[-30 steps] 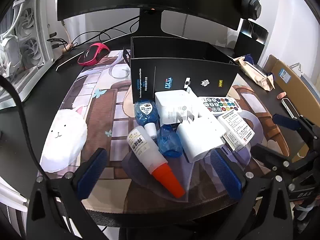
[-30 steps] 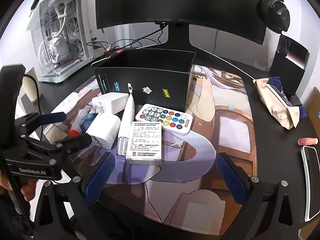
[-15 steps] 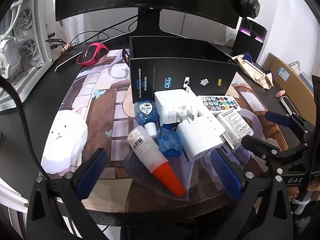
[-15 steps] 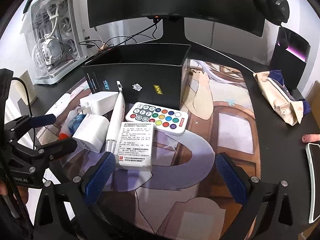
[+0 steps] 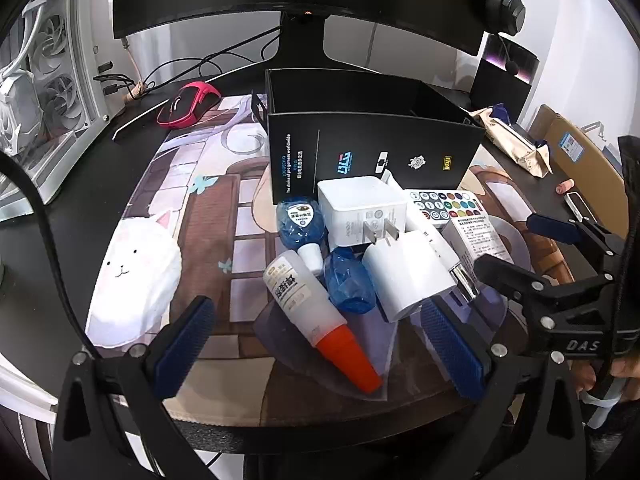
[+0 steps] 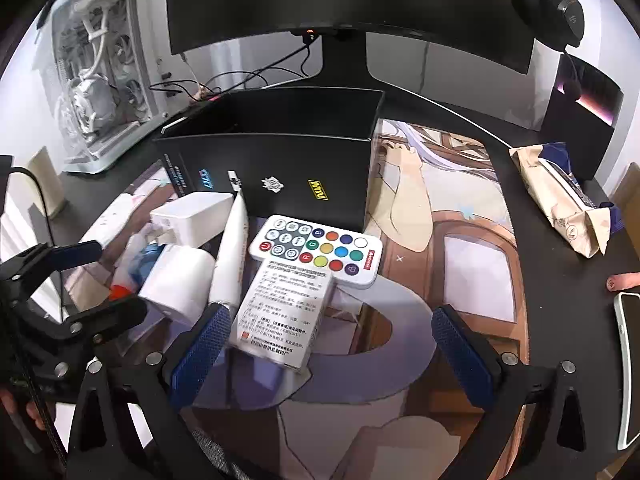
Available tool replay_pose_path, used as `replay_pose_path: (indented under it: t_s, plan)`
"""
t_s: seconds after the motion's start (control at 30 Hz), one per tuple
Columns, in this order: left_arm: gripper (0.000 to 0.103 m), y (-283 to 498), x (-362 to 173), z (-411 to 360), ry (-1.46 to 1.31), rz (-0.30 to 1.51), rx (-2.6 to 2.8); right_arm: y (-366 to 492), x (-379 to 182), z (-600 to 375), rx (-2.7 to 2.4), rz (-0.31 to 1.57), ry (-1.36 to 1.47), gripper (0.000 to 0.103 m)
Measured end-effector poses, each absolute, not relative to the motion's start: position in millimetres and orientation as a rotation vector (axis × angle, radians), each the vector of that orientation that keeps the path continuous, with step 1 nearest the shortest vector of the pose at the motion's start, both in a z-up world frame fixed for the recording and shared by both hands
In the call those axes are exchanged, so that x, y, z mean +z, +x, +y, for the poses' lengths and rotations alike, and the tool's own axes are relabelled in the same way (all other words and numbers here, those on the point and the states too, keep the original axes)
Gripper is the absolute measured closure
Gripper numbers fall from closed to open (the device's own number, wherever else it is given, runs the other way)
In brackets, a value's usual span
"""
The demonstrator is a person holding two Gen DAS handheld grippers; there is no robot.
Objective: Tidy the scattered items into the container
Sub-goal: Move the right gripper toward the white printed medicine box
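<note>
Between the wide-spread blue pads of the left gripper (image 5: 318, 344) lies a white glue bottle (image 5: 302, 294) with an orange cap, printed with Chinese characters; nothing is held. Since a second ago this gripper has barely shifted, while the right gripper (image 6: 330, 354) has pushed forward and lower, so the pile now looms larger in its view. Its jaws are also wide and empty, with the near end of a white paper box (image 6: 282, 314) of dense Chinese print lying between them, nearer the left pad.

Just past the left jaws sit two blue bottles (image 5: 348, 282), a white charger (image 5: 404, 276) and a larger white plug adapter (image 5: 360, 210) with its prongs showing. Beyond the right jaws a white tube (image 6: 232, 256) lies beside the paper box, and a remote (image 6: 316, 250) with coloured buttons marked R, G and B lies past the box, touching it.

Farther out stands the open black box (image 5: 376, 152), the container, all items outside it against its front wall. That wall reads "LOGITECH G" and "The choice of pro gamers worldwide" above team logos. In the left view the right gripper's body carries the letters "DAS".
</note>
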State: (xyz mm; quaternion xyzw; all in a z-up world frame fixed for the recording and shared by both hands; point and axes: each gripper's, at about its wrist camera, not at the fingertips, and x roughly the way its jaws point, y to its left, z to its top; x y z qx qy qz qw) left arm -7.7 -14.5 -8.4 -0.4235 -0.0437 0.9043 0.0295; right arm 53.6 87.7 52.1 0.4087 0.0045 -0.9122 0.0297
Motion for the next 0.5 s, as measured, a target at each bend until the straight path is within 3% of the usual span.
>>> replay_pose_path:
  t_s: [0.5]
  plan:
    - [0.000, -7.8, -8.3, -17.8, -1.309, -0.140, 2.780, 51.3, 54.1, 96.0, -2.859, 0.031, 1.303, 0.000]
